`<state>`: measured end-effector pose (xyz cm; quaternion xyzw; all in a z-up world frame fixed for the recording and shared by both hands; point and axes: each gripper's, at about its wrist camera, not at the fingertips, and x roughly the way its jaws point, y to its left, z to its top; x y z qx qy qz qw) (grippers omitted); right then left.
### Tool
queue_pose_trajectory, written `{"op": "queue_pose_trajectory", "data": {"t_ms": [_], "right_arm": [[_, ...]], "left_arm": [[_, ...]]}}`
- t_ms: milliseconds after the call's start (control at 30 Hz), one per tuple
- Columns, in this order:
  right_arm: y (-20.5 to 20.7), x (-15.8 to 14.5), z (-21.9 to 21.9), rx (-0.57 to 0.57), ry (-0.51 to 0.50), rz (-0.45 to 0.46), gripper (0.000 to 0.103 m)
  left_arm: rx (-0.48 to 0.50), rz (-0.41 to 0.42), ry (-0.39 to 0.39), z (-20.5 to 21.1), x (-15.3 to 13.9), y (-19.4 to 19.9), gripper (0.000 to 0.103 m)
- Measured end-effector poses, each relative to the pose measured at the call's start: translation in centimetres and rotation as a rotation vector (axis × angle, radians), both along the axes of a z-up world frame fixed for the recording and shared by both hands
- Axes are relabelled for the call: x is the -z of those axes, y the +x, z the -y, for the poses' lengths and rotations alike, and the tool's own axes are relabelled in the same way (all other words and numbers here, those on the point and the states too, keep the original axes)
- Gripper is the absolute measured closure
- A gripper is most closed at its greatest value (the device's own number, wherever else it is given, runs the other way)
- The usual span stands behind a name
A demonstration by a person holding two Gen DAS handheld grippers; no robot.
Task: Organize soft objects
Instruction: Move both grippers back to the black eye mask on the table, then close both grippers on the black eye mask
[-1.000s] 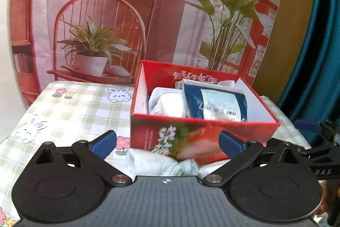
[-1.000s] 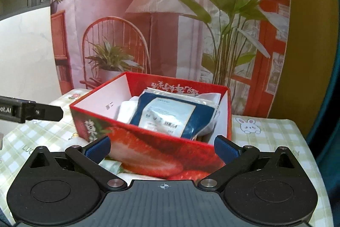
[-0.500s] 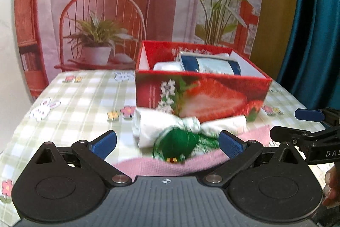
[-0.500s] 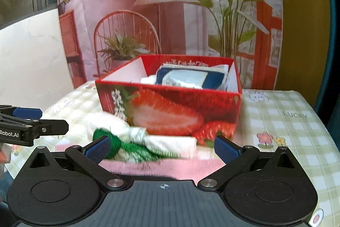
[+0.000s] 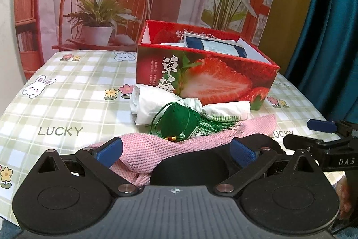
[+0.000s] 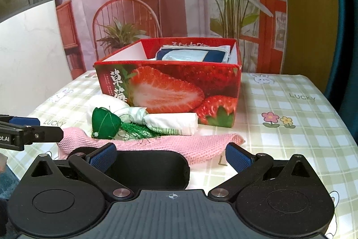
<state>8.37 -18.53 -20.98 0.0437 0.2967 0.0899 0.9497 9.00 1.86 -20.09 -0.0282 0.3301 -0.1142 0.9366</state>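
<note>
A red strawberry box (image 5: 208, 80) (image 6: 170, 91) stands on the table and holds a blue-and-white packet (image 5: 214, 47) (image 6: 192, 55). In front of it lie a white rolled cloth (image 5: 156, 104) (image 6: 172, 122), a green tasselled sachet (image 5: 179, 122) (image 6: 105, 122), a pink knitted cloth (image 5: 179, 149) (image 6: 156, 145) and a black soft object (image 5: 190, 169) (image 6: 145, 169) nearest me. My left gripper (image 5: 176, 152) is open, its fingers on either side of the pink cloth and black object. My right gripper (image 6: 171, 155) is open over the same black object.
The table has a green checked cloth with rabbits and flowers (image 5: 67, 91) (image 6: 290, 109). A printed backdrop hangs behind the box. A teal curtain (image 5: 331, 26) hangs at the right. Each gripper shows at the edge of the other's view.
Both grippers have drawn back and lowered from the box. The white cloth, green sachet, pink cloth and black object have come into view in front of it.
</note>
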Motion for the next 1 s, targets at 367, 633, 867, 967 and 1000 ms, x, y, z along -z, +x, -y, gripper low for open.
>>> {"op": "queue_pose_trajectory", "data": {"t_ms": [367,633,867,967,1000], "right_arm": [[-0.3,0.0,0.0,-0.007,-0.018,-0.006,0.000],[-1.0,0.7,0.1,-0.057,-0.027,-0.053,0.001],[-0.7,1.4,-0.1,-0.060,-0.026,-0.078,0.006],[-0.6,1.9,-0.2,-0.062,-0.034,-0.085,0.009],[-0.5,2.0,-0.2,-0.066,-0.034,-0.090,0.009]], "left_arm": [[-0.017,-0.038,-0.029,-0.3,0.4,0.1,0.000],[0.011,-0.052,-0.057,-0.2,0.7,0.0,0.001],[0.025,-0.089,-0.082,-0.3,1.7,0.4,0.006],[0.018,-0.123,-0.093,-0.5,2.4,0.8,0.011],[0.017,-0.131,-0.097,-0.6,2.7,0.8,0.011]]}}
